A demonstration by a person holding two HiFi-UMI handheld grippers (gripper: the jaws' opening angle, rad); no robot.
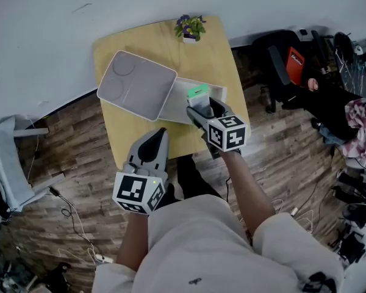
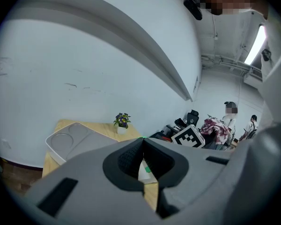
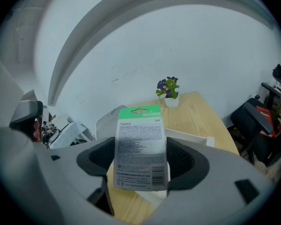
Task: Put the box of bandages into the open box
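Wooden table against a pale wall, plank floor all round it. The open box sits mid-table, and I place everything else from it. Its grey lid stands tilted up on the box's left side, with two round dents in its face. Beyond the box, at the table's far edge, is a small plant with purple flowers.

My right gripper is over the right part of the box, clamped on the bandages. In the right gripper view the bandages stand upright between the two dark pads, green strip on top and the printed back facing the camera (the print is too small to read). The box's white rim shows just behind the pack. I cannot tell whether the pack's lower end touches the box.

My left gripper is nearer to me than the box, over the table's near edge, and points toward the lid. Its own view shows the left gripper with its tips pressed together and nothing between them.
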